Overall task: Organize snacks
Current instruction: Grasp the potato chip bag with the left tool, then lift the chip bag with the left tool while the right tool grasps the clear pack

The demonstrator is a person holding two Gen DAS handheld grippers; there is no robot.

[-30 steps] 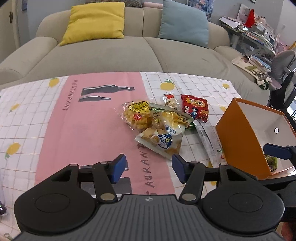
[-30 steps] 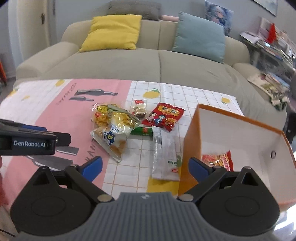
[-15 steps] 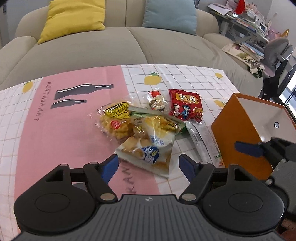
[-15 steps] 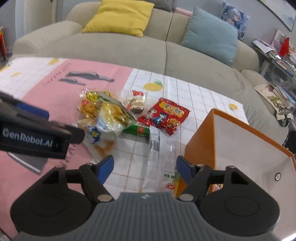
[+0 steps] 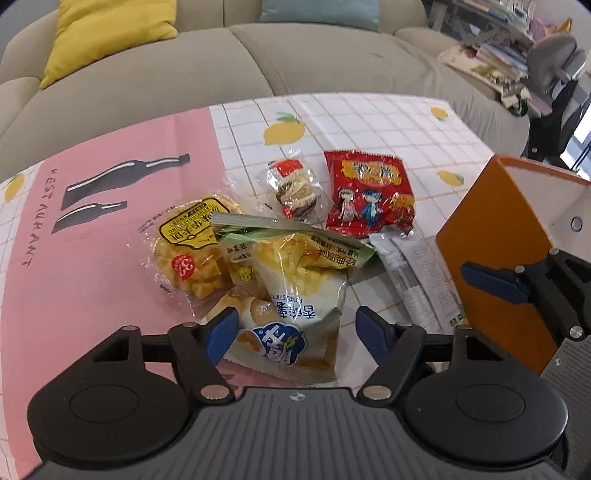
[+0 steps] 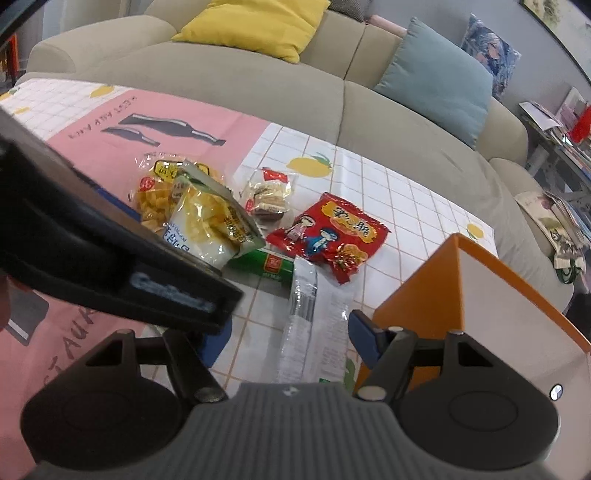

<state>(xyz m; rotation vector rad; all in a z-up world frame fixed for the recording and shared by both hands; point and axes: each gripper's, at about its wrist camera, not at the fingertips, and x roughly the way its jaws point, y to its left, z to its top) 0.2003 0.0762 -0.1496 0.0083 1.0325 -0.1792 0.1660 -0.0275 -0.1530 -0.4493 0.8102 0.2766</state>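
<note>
Currently, my left gripper (image 5: pixel 293 328): closing, pads not yet touching the crinkly white-and-yellow snack bag (image 5: pixel 295 295) between them.
My right gripper (image 6: pixel 288 332): fingers apart, straddling the clear plastic wrapper (image 6: pixel 314 325) untouched.

A wide beige sofa (image 6: pixel 258 85) runs behind the table, which is covered by a cloth (image 5: pixel 369 122) of white checks with lemon prints and a broad pink panel showing dark bottle shapes. A yellow cushion (image 6: pixel 255 26) and a pale blue cushion (image 6: pixel 432 81) lean on the sofa's back, with a patterned blue one (image 6: pixel 489 51) beyond. To the right, a cluttered shelf of books and papers (image 5: pixel 491 55) stands beside a grey chair (image 5: pixel 557 62). Daylight falls evenly across the room.
</note>
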